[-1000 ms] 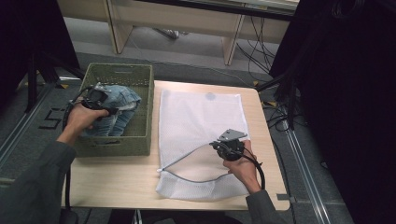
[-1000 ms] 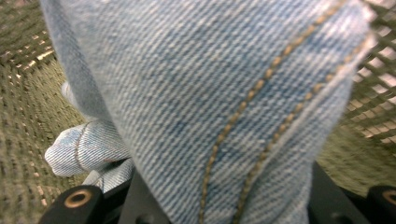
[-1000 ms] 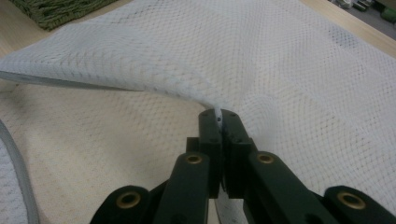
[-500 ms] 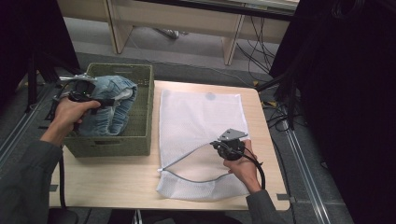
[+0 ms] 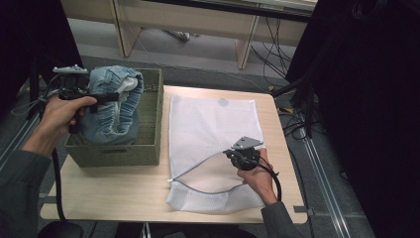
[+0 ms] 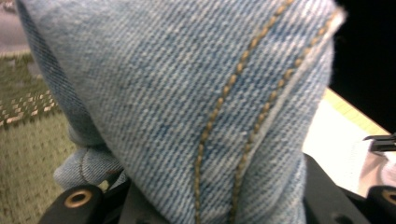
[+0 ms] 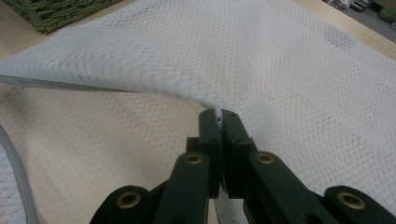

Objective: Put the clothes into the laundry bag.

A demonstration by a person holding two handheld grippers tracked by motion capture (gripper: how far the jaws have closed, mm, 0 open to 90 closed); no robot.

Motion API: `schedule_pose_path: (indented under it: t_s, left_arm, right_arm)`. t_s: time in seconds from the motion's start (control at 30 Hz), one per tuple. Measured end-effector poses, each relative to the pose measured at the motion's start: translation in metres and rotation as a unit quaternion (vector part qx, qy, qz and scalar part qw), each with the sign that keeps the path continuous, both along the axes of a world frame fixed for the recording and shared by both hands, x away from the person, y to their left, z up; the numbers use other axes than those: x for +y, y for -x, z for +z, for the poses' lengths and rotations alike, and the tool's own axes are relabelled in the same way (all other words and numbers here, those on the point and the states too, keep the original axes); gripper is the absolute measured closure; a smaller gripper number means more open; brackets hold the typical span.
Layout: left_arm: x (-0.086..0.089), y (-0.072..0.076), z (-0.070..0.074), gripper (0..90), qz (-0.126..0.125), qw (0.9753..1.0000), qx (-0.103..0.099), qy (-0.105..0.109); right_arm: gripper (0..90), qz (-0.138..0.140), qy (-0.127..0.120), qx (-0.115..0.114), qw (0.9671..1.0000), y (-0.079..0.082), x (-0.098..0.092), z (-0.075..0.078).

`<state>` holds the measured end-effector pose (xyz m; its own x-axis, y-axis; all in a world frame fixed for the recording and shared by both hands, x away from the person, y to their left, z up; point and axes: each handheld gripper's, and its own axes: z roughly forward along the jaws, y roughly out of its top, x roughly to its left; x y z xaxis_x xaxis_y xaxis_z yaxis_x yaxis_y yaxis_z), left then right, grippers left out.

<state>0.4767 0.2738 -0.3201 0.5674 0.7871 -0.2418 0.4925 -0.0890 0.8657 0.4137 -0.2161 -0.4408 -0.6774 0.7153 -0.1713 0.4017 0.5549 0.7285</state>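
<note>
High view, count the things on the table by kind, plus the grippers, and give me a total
Pale blue denim garment: 1, held over the basket
Green woven basket: 1
White mesh laundry bag: 1, mouth lifted open
Handheld black two-jaw grippers: 2, left gripper and right gripper
Total: 5

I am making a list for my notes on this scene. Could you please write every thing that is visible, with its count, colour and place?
denim garment: one, light blue, lifted above the basket, held by the left hand-held gripper
basket: one, olive green, woven, left part of the table
mesh laundry bag: one, white, flat on the table middle, near opening lifted
table: one, light wood
cables: several, black, on the floor behind
left hand-held gripper: one, black, shut on the denim
right hand-held gripper: one, black, shut on the bag's upper mesh edge
hands: two, sleeves grey-green
</note>
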Motion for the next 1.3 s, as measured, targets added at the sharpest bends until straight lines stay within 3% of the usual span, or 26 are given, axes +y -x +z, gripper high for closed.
schedule_pose_path:
  t_s: [0.5, 0.8, 0.93, 1.13, 1.17, 1.3]
  left_arm:
    - [-0.007, 0.027, 0.040, 67.1, -0.021, 0.9985, -0.046, 0.024]
    - [-0.015, 0.036, 0.053, 67.1, -0.041, 0.9971, -0.055, 0.033]
    - [-0.023, 0.044, 0.062, 67.2, -0.050, 0.9959, -0.071, 0.027]
    - [-0.031, 0.054, 0.077, 67.5, -0.068, 0.9932, -0.088, 0.036]
    - [-0.034, 0.059, 0.083, 67.5, -0.077, 0.9915, -0.096, 0.042]
    - [-0.040, 0.065, 0.093, 67.5, -0.094, 0.9893, -0.099, 0.052]
  right_arm:
    - [89.6, -0.002, 0.000, -0.003, 1.0000, 0.000, -0.002, 0.001]
    - [89.6, -0.001, 0.000, 0.002, 1.0000, 0.000, -0.001, 0.002]
    - [89.6, -0.005, -0.002, -0.002, 1.0000, 0.000, -0.002, 0.001]
    - [89.5, -0.005, -0.002, -0.003, 1.0000, 0.000, -0.002, 0.001]
    - [89.6, -0.003, 0.001, -0.003, 1.0000, 0.000, -0.002, 0.001]
    - [89.6, -0.004, 0.002, 0.002, 1.0000, 0.000, -0.002, 0.001]
